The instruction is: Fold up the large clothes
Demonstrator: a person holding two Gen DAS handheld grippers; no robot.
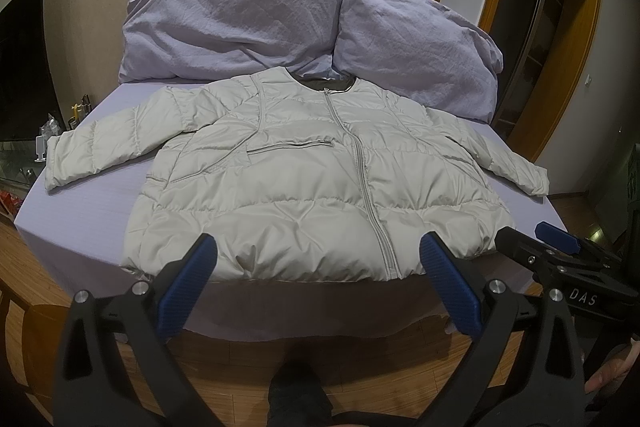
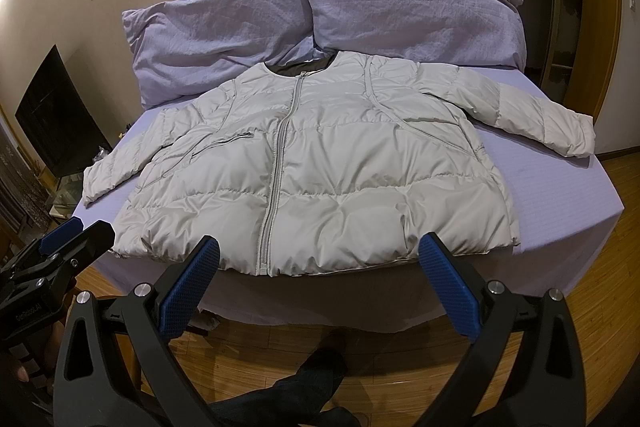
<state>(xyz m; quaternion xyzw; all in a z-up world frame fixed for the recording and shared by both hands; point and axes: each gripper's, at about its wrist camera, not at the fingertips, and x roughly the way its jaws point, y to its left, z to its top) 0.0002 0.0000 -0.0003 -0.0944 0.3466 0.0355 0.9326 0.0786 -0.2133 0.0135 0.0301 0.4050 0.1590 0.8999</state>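
A pale grey puffer jacket (image 1: 304, 179) lies flat and zipped on the lilac bed (image 1: 80, 227), front up, collar toward the pillows, both sleeves spread out to the sides. My left gripper (image 1: 319, 247) is open just short of the hem, near the bed's front edge, and holds nothing. In the right wrist view the jacket (image 2: 320, 163) looks the same, and my right gripper (image 2: 320, 247) is open before the hem with nothing between its blue pads (image 2: 192, 287). The two grippers hover side by side; the right gripper (image 1: 552, 239) shows at the left view's edge.
Two lilac pillows (image 1: 224, 23) (image 1: 408, 43) lean on the wall behind the collar. A dark screen (image 1: 20, 67) and cluttered stand are left of the bed, a wooden doorframe (image 1: 576, 67) right. A person's leg (image 2: 304, 387) stands on the wood floor below.
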